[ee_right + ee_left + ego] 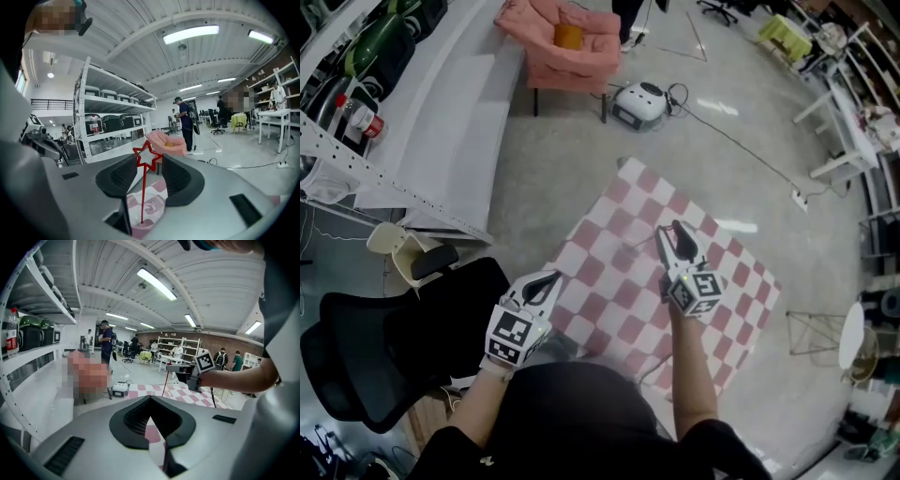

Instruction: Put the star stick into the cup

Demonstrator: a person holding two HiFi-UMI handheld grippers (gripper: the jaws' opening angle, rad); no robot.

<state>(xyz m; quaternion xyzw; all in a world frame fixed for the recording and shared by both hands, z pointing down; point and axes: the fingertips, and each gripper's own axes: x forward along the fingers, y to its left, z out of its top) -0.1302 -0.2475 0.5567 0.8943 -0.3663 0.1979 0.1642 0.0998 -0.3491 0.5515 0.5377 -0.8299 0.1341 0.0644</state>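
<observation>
The star stick [148, 157] is thin and red with an outlined star at its top. It stands almost upright, and its lower end sits inside a clear cup [152, 208] on the pink-and-white checked cloth [722, 309]. My right gripper [148, 159] is shut on the star, whose points reach both pads. In the left gripper view the stick [165, 383] hangs down from the right gripper [171, 368]. From the head view, the right gripper [669, 228] is over the middle of the cloth. The left gripper [551, 277] is shut and holds nothing at the cloth's near left edge.
A black office chair [384, 347] and a cream chair [398, 248] stand left of the table. A long white shelf unit [441, 112] runs along the left. Beyond the table are a pink armchair [567, 42] and a white device with a cable [639, 103] on the floor.
</observation>
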